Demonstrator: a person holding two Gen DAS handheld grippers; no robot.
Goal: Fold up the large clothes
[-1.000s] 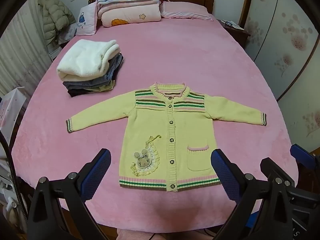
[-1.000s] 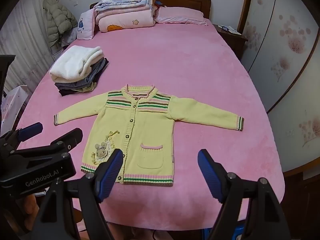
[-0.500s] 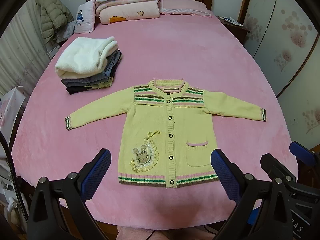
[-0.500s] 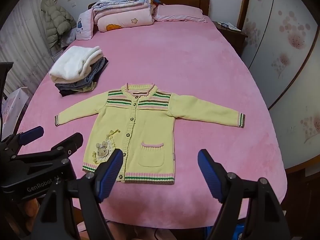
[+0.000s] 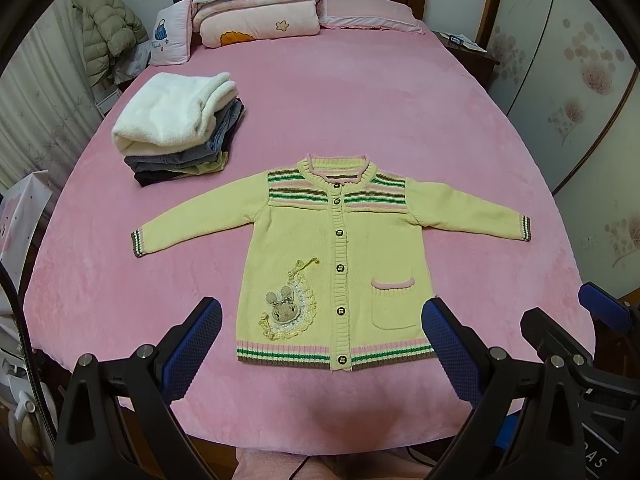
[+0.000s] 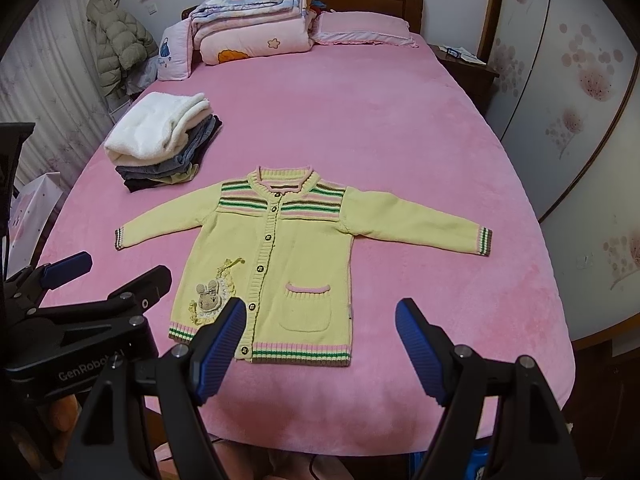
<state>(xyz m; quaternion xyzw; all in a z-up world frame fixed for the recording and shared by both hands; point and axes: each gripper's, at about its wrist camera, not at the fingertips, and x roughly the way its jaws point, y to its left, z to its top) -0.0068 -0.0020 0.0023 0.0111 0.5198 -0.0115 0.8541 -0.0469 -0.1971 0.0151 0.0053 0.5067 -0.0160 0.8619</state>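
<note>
Yellow cardigan (image 5: pixel 336 260) lies flat and buttoned, face up, near the foot of the pink bed (image 5: pixel 360 112), both sleeves spread out. A stack of folded clothes (image 5: pixel 180 128) sits well apart, up-left. Your left gripper (image 5: pixel 320 344) and right gripper (image 6: pixel 320 340) hover above the hem, jaws spread, pinching nothing. Folding not yet begun, I judge; next, you take a sleeve cuff and bring it across the body.

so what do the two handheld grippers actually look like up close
Both are black frames with silver bolts and two long fingers carrying blue ribbed pads. The left gripper has a pad at; in the right wrist view its body bears white "GenRobot.AI" lettering. The right gripper looks the same.
</note>
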